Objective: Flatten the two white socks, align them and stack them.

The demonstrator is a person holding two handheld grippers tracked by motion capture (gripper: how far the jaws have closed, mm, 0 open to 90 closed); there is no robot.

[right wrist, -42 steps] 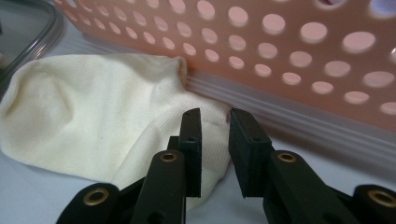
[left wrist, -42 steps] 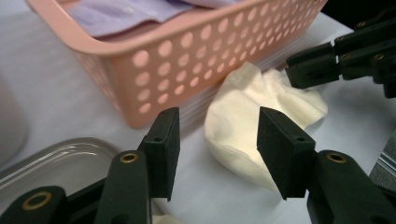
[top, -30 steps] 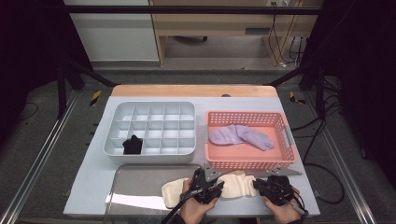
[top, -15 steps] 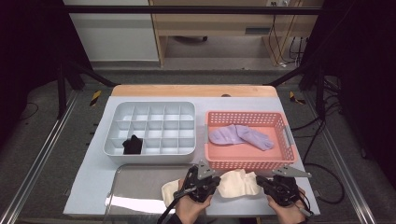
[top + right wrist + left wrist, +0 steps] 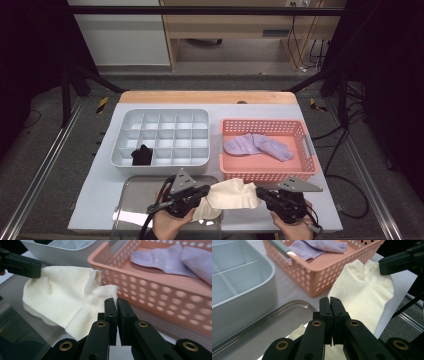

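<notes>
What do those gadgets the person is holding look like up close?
Each hand-held gripper, left and right, is matt black with two flat, blocky jaws on arms pinned by brass-coloured rivets. A grey three-cornered plate sits on top, and a black cable trails back.

Sock (image 5: 231, 196) btwn both tongs, tray (image 5: 135, 200) left, basket (image 5: 310, 167) behind.

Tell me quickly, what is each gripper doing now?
Left gripper: shut on the cream sock.
Right gripper: shut on the same sock's other end.
</notes>
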